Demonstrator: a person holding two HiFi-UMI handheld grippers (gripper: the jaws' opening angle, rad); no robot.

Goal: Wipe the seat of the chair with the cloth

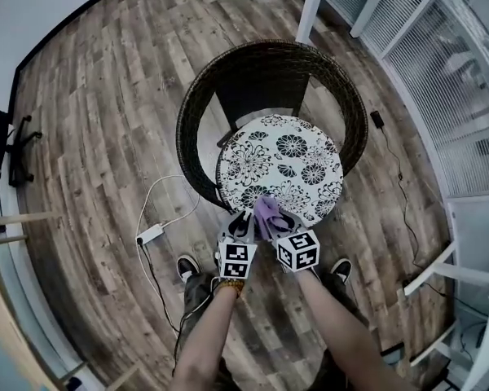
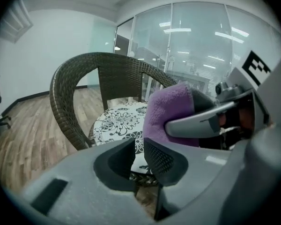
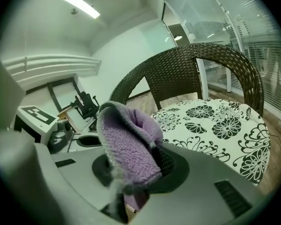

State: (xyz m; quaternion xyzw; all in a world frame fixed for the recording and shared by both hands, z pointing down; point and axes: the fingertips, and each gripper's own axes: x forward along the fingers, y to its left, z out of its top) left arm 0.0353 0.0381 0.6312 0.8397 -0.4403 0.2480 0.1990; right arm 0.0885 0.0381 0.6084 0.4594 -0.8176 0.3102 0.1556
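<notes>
Right claw (image 3: 138, 166) is clamped on the purple cloth (image 3: 129, 144), held at the near edge of the seat (image 1: 297, 157). It appears not yet in contact, though the head view is small. Left claw (image 2: 139, 146) is narrow and empty.

Recommendation: press the cloth flat and wipe in overlapping passes.

The seat is a floral cushion in a wicker chair (image 1: 228, 72) on a wood floor (image 1: 98, 120).

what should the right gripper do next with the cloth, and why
Probably lower the right gripper so the purple cloth meets the floral seat: its jaws grip the cloth, which appears to hang at the seat's front edge, not on it.
</notes>
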